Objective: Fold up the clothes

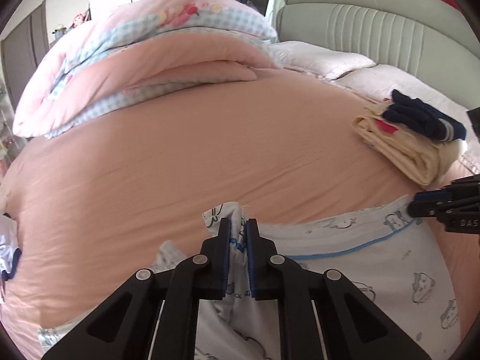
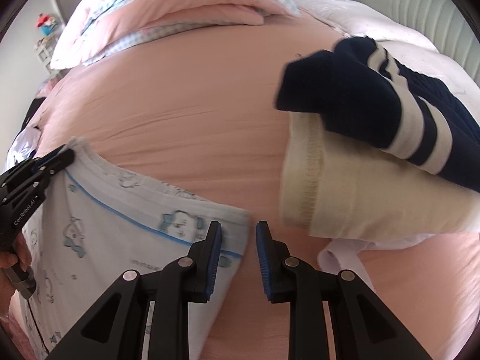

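A white garment with a blue cartoon print [image 1: 345, 270] [image 2: 99, 240] lies spread on the pink bed sheet [image 1: 210, 156] [image 2: 195, 105]. My left gripper [image 1: 238, 225] is shut on a bunched-up corner of its top edge; the right wrist view shows that gripper [image 2: 60, 154] at the far left, pinching the same corner. My right gripper [image 2: 239, 231] stands open at the garment's other top corner. Its left finger [image 2: 214, 240] rests over the cloth, and only sheet shows between the pads. In the left wrist view it [image 1: 415, 207] touches the hem from the right.
A folded cream garment [image 1: 399, 153] [image 2: 345, 186] with a navy white-striped piece [image 1: 420, 117] [image 2: 375, 96] on top sits to the right. White cloth [image 2: 345, 255] pokes out under that stack. A folded pink quilt [image 1: 150, 60] and a grey headboard [image 1: 375, 30] stand behind.
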Demonstrator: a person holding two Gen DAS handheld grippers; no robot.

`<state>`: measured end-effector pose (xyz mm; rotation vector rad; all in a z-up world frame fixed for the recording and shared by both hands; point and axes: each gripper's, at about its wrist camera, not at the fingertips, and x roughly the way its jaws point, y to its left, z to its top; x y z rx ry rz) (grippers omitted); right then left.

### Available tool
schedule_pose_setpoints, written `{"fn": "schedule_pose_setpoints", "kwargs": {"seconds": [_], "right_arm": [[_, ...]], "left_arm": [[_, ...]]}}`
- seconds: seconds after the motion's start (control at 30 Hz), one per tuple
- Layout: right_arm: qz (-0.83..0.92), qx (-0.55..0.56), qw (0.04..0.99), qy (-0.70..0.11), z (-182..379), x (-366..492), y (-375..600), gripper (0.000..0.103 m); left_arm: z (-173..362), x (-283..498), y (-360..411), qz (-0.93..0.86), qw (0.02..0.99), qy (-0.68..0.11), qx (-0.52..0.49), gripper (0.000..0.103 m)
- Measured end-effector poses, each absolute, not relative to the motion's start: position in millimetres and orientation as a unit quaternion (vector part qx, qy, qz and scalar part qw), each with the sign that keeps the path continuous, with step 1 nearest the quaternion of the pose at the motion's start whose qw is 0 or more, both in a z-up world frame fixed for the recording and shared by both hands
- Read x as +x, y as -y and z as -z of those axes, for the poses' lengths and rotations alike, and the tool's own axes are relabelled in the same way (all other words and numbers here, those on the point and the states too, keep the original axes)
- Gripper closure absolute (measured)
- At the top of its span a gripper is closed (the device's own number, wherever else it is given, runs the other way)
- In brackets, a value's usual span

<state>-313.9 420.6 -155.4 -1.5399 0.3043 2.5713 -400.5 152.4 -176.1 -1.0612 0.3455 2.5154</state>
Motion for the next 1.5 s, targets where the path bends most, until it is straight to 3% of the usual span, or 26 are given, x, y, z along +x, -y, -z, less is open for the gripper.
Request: {"fn": "schedule_pose_setpoints", "kwargs": {"seconds": [0.13,0.17,0.23,0.3,0.43,0.47,0.5,0.53,0.6,0.67,0.83,0.97,1.03,1.13,1.2,1.23,1.27,1.43,1.5], "right_arm": [[-0.849,-0.511,0.079,-0.107,159,-317,-426,0.079],[-0.846,-0.517,0.071,-0.114,162,-319,-426,0.075],[-0.842,-0.522,0.057,-0.128,166,-321,-425,0.067],[-0.844,-0.516,0.041,-0.137,168,-324,-422,0.062],[-0.858,-0.500,0.022,-0.118,171,-328,-406,0.053],[-0.861,-0.495,0.005,-0.117,171,-328,-400,0.059],[-0.861,-0.493,-0.019,-0.125,171,-329,-397,0.065],[-0.857,-0.493,-0.046,-0.139,171,-330,-392,0.077],[-0.846,-0.500,-0.087,-0.163,174,-332,-382,0.087],[-0.860,-0.490,-0.059,-0.131,169,-327,-377,0.098],[-0.905,-0.417,0.045,-0.071,122,-288,-378,0.102],[-0.917,-0.378,0.122,-0.029,96,-261,-392,0.102],[-0.900,-0.414,0.129,-0.039,108,-278,-411,0.101],[-0.877,-0.449,0.072,-0.153,130,-295,-422,0.097],[-0.866,-0.455,0.030,-0.205,140,-297,-422,0.085],[-0.867,-0.454,0.027,-0.203,144,-301,-419,0.069],[-0.864,-0.461,0.028,-0.200,150,-306,-417,0.061],[-0.856,-0.476,0.038,-0.196,169,-306,-416,0.061],[-0.857,-0.476,0.005,-0.195,172,-309,-405,0.090]], "left_arm": [[195,-414,-132,-0.881,0.170,-0.099,-0.431,0.091],[193,-412,-131,-0.883,0.170,-0.097,-0.426,0.091],[189,-411,-130,-0.885,0.178,-0.088,-0.422,0.083],[187,-413,-126,-0.886,0.182,-0.068,-0.421,0.068],[193,-422,-126,-0.882,0.179,-0.055,-0.433,0.068],[195,-421,-129,-0.880,0.181,-0.060,-0.436,0.071],[197,-421,-132,-0.878,0.183,-0.064,-0.438,0.086],[197,-419,-135,-0.877,0.184,-0.069,-0.438,0.090],[197,-415,-140,-0.878,0.186,-0.081,-0.434,0.094],[189,-409,-143,-0.882,0.201,-0.075,-0.420,0.094],[154,-391,-157,-0.885,0.286,-0.061,-0.362,0.094],[159,-398,-164,-0.873,0.322,-0.049,-0.364,0.094],[169,-403,-166,-0.870,0.313,-0.046,-0.379,0.094],[171,-403,-157,-0.876,0.298,-0.028,-0.379,0.094],[169,-402,-149,-0.879,0.290,-0.021,-0.377,0.094],[169,-403,-145,-0.880,0.287,-0.019,-0.378,0.094],[170,-403,-142,-0.880,0.285,-0.016,-0.379,0.094],[172,-402,-139,-0.882,0.280,-0.013,-0.379,0.094],[174,-401,-141,-0.882,0.277,-0.018,-0.380,0.094]]}}
